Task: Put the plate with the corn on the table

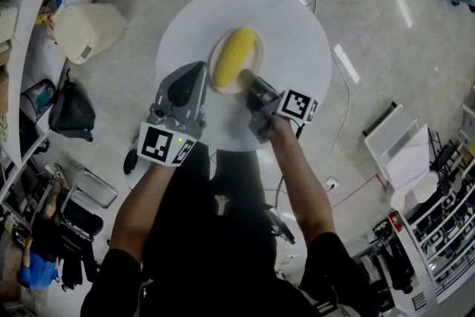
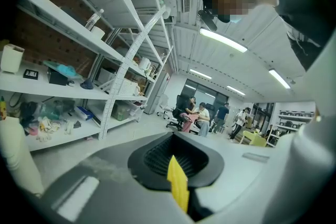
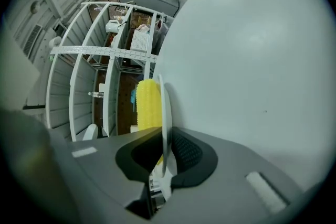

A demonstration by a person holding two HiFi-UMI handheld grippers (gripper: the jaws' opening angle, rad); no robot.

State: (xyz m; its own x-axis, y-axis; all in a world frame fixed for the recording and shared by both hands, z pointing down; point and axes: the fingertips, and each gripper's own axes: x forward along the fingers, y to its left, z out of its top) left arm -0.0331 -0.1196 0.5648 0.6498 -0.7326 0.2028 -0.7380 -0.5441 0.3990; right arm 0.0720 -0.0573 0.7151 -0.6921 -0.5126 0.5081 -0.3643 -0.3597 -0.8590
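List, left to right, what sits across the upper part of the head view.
Cream bin → left hand-held gripper → corn on its plate → right hand-held gripper → white rack.

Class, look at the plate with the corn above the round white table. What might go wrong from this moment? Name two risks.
1. Only the right gripper pinches the plate, and only at one edge of its rim. The left gripper, shut on a thin yellow strip, is beside the plate and not on it, so the plate might tip.
2. The corn lies loose and is rounded, so a tilt could roll it off onto the table.
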